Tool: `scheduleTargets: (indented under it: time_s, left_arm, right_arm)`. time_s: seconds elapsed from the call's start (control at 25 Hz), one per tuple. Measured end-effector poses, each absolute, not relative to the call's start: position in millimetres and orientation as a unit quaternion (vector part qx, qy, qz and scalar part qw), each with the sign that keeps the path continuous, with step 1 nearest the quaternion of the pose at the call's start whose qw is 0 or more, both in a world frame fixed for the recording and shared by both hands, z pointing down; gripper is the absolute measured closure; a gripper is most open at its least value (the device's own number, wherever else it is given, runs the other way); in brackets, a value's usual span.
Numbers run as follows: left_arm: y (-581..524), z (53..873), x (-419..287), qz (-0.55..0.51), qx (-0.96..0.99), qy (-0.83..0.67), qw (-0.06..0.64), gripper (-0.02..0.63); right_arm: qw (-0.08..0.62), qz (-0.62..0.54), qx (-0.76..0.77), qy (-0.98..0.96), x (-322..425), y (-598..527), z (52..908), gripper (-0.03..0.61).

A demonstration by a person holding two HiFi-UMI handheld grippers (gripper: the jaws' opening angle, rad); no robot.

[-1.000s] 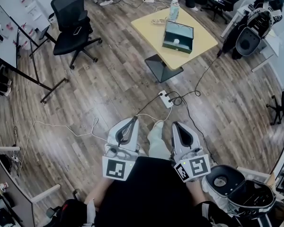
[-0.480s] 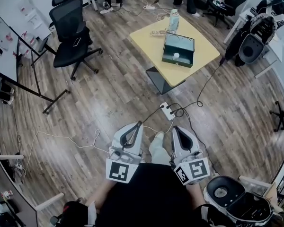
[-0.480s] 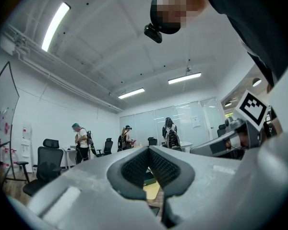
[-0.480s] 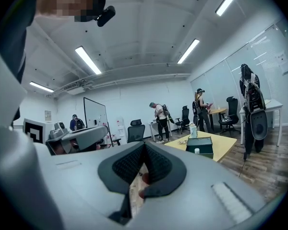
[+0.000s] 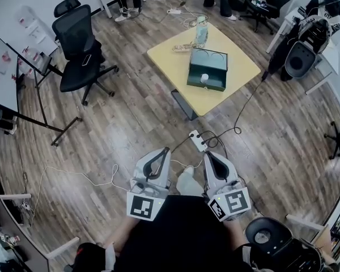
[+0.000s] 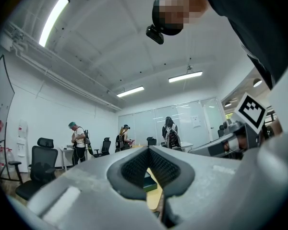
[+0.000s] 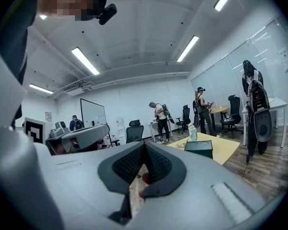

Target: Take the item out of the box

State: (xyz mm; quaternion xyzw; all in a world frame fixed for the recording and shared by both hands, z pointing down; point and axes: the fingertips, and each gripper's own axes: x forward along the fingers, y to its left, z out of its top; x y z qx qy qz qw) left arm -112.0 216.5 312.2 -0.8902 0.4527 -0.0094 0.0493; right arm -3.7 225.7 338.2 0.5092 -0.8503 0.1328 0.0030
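On bench (image 5: 170, 58), well ahead: open box (image 5: 207, 69), white item (image 5: 204, 78) inside. Nearer than a sec ago, so approach only, no grab yet. L gripper (image 5: 165, 151) & R gripper (image 5: 207, 154) fingers clenched, empty, well short of bench.

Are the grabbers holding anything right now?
No. The left gripper and right gripper are both shut and empty; the box sits away on the table.

Open-plan office or lab room. Wood-plank floor (image 5: 130, 112); black swivel office chair (image 5: 79, 38); yellow worktop (image 5: 170, 55); whiteboard (image 5: 1, 67) on a stand; power strip (image 5: 198, 141) with trailing cables; ceiling strip lights (image 6: 55, 14); glass partition wall (image 6: 182, 121); people (image 6: 77, 138) standing at far desks.
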Motion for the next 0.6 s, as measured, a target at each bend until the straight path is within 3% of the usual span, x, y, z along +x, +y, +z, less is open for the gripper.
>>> scheduleTargets:
  time_s: [0.6]
  left_arm:
    - [136, 308, -66, 0.011, -0.886, 0.460, 0.054, 0.614]
  right_arm:
    - [0.013, 0.127, 0.500, -0.857, 40, 141, 342, 0.575]
